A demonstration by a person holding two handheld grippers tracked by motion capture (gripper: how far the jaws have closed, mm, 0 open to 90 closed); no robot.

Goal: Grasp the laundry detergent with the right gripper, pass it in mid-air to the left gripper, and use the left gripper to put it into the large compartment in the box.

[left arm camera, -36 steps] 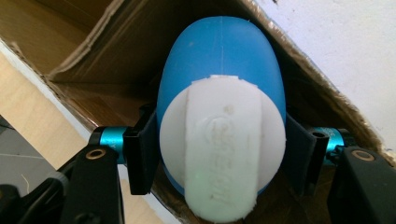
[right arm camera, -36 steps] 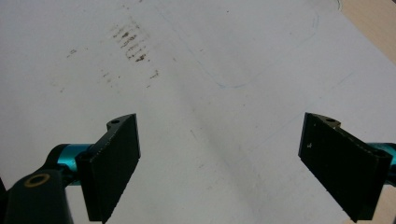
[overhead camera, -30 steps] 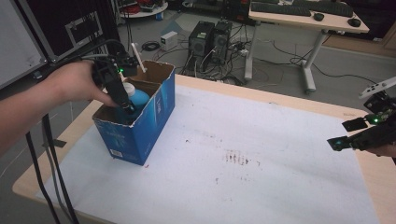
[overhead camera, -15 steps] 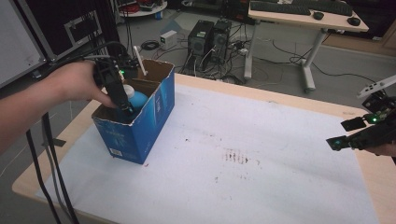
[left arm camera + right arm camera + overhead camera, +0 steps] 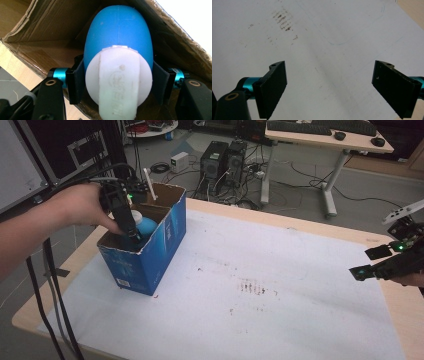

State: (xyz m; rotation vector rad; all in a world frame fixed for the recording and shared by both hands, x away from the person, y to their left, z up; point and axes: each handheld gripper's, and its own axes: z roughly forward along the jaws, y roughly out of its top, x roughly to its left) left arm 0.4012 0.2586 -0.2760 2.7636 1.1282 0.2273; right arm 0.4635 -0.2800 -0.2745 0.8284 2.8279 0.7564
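Note:
A blue egg-shaped bottle (image 5: 118, 37) with a white round cap (image 5: 118, 80) sits inside an open blue cardboard box (image 5: 150, 255) at the table's left. My left gripper (image 5: 131, 232) reaches down into the box and is shut on the blue bottle (image 5: 146, 226); in the left gripper view its pads (image 5: 80, 80) press on both sides of the bottle by the cap. At the far right my right gripper (image 5: 370, 262) hovers open over the white mat, and the right gripper view has its jaws standing wide with nothing between them (image 5: 329, 85).
A white mat (image 5: 260, 300) with brown smudges (image 5: 252, 286) covers the wooden table (image 5: 310, 222). A white stick (image 5: 149, 182) stands up at the box's far side. Cables trail off the table's left edge. Beyond the table are computer towers and a desk.

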